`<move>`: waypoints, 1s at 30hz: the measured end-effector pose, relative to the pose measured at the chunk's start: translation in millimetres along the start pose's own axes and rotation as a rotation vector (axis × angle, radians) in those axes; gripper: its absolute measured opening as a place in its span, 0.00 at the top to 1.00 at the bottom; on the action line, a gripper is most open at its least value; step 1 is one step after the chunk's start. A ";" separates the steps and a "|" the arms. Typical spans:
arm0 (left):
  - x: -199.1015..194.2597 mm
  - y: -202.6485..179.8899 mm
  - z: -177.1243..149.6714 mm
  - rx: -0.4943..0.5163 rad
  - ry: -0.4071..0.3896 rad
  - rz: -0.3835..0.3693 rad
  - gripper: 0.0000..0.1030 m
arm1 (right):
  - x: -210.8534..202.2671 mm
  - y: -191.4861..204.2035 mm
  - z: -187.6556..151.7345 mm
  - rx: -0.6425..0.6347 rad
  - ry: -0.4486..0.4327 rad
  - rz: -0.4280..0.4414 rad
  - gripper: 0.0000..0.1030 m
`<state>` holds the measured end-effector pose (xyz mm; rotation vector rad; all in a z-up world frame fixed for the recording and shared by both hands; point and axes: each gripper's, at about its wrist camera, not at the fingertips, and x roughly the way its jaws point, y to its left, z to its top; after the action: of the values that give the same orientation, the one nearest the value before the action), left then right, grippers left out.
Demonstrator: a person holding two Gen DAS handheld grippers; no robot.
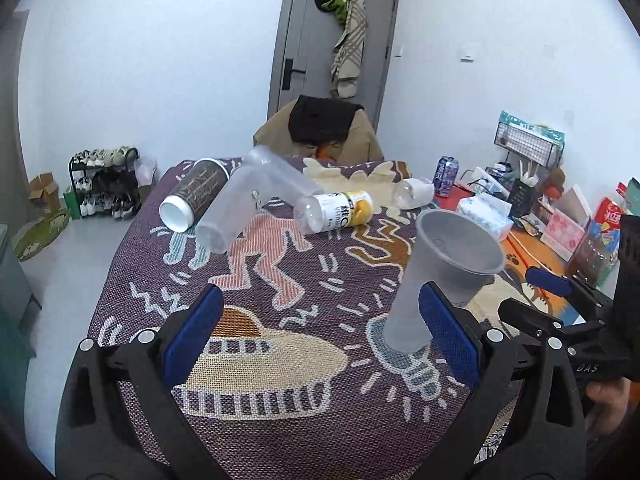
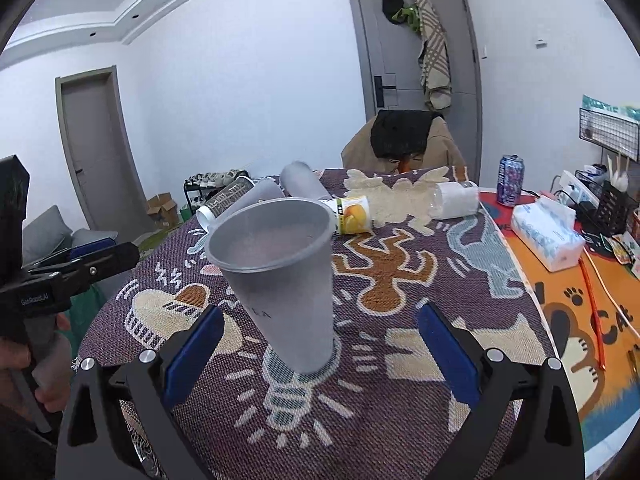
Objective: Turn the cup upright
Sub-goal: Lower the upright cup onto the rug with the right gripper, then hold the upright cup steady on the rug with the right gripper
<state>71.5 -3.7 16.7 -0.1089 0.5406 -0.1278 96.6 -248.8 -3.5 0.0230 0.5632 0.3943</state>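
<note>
Both tongs (image 1: 320,336) (image 2: 320,344) gape beside the upright cup (image 2: 280,276).

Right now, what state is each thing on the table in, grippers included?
Grey cup: upright, mouth up, free of both grippers.
Frosted cup: on its side.
Second frosted cup: on its side.
Dark tumbler: on its side.
Orange-label bottle: on its side.
White-label bottle: on its side.
Can: upright.
Left gripper: open, empty.
Right gripper: open, empty.

Frosted grey cup (image 2: 280,280), upright, mouth up, on the patterned cloth (image 2: 400,420).
</note>
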 end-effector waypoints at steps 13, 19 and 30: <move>-21.7 -12.0 -17.3 0.060 -0.087 0.033 0.06 | -16.1 -17.9 -24.0 0.044 -0.017 -0.021 0.07; -26.1 -13.5 -21.5 0.061 -0.098 0.039 0.06 | -26.5 -23.2 -30.9 0.057 -0.028 -0.021 0.07; -25.0 -16.4 -17.1 0.071 -0.108 0.057 0.06 | -21.8 -24.4 -32.1 0.055 -0.026 -0.022 0.07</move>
<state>39.8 -17.3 17.0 -0.0312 0.4307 -0.0852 71.7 -282.2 -22.6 0.0748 0.5478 0.3566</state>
